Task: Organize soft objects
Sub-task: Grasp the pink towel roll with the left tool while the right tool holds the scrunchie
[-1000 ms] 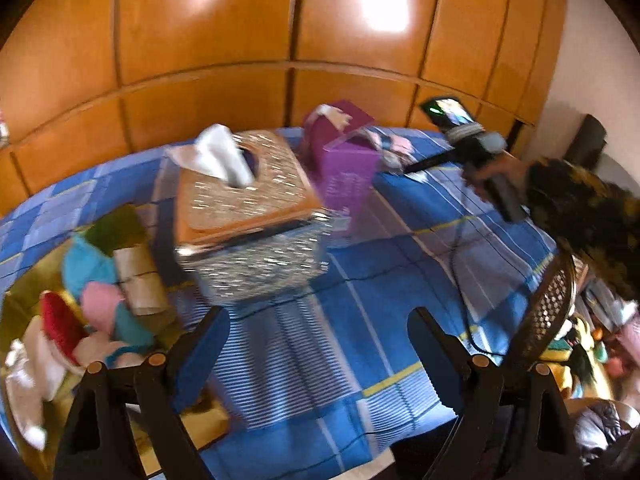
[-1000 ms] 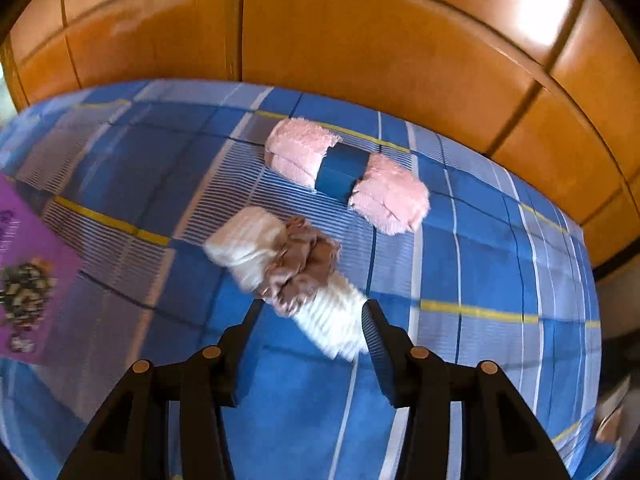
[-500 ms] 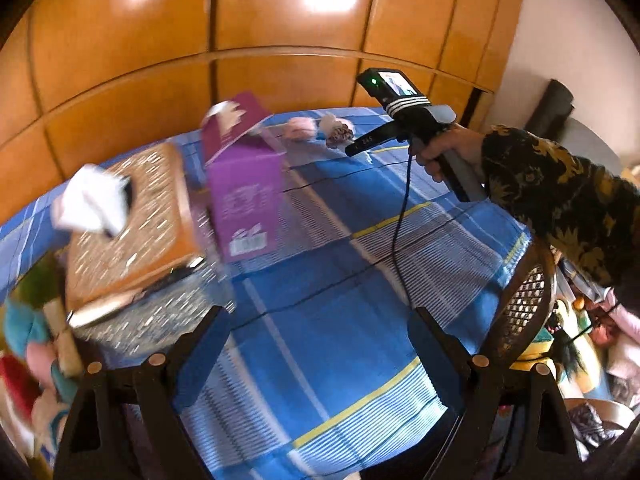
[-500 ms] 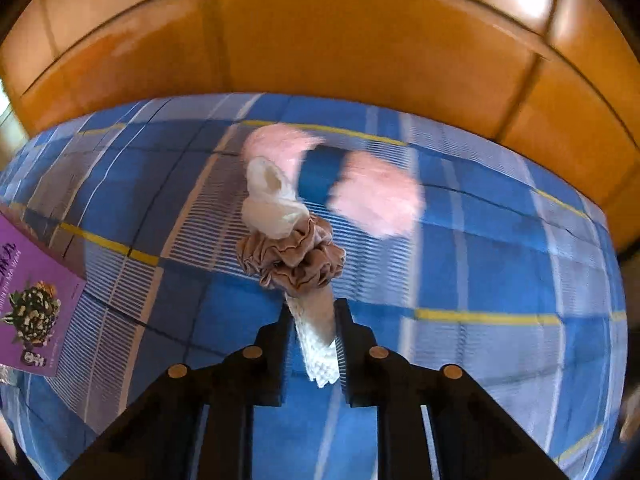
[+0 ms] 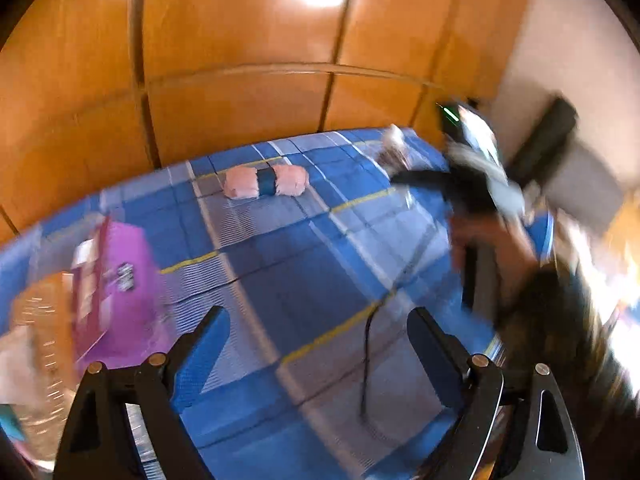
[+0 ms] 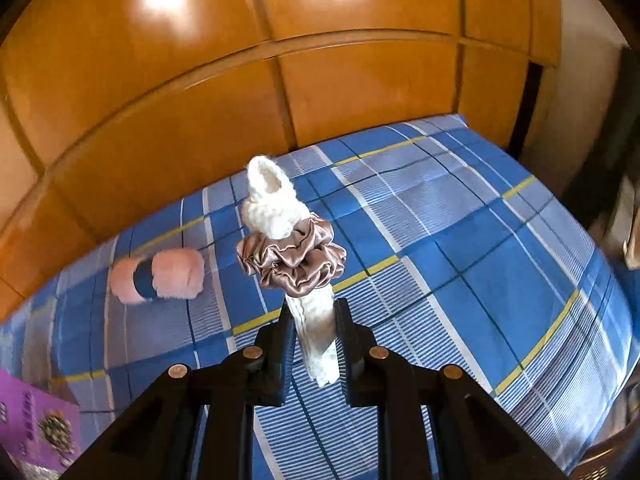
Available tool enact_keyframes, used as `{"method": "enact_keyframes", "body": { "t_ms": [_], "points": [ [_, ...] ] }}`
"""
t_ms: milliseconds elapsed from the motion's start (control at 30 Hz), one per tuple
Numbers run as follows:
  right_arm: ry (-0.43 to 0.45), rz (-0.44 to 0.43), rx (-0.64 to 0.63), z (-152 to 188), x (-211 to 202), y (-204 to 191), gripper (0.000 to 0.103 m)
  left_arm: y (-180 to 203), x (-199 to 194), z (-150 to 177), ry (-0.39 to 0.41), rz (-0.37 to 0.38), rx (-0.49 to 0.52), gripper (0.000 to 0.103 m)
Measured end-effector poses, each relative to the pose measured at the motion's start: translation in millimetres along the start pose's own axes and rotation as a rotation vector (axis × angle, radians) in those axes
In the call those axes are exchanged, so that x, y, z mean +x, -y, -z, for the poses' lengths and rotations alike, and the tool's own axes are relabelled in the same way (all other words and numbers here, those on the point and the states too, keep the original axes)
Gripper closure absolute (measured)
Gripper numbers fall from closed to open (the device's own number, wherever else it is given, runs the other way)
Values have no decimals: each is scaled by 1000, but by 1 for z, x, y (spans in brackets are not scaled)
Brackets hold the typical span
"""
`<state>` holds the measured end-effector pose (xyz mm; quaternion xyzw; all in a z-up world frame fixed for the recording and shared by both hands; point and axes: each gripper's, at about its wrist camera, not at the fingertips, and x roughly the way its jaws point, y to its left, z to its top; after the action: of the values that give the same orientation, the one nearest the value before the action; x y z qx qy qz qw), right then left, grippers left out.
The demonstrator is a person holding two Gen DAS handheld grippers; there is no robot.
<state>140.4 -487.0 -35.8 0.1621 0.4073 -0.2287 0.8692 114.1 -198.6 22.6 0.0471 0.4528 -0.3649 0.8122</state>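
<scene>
Right claw (image 6: 312, 328) pinches the white fuzzy roll (image 6: 276, 208) by one end, lifted off the bed (image 6: 480, 260) for carrying; left claw (image 5: 316, 344) gapes wide, empty.

Open checked bedspread (image 5: 280, 264) lies ahead of the left hand-held gripper (image 5: 316, 344); a purple box (image 5: 120, 280) crowds its left, a pink roll (image 5: 264, 182) beyond.
</scene>
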Motion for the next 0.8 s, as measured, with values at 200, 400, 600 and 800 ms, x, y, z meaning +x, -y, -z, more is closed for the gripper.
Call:
{"method": "enact_keyframes", "body": {
  "t_ms": [200, 400, 600, 800],
  "points": [
    [1, -40, 49, -6, -3, 11, 86, -8, 62, -59, -35, 7, -225, 16],
    [18, -94, 53, -6, -10, 9, 86, -30, 132, -94, -99, -15, -425, 16],
    [21, -146, 58, -5, -12, 9, 86, -64, 192, -109, -165, -57, -640, 14],
    [4, -187, 50, -3, -11, 5, 86, -73, 231, -131, -163, -87, -691, 14]
  ]
}}
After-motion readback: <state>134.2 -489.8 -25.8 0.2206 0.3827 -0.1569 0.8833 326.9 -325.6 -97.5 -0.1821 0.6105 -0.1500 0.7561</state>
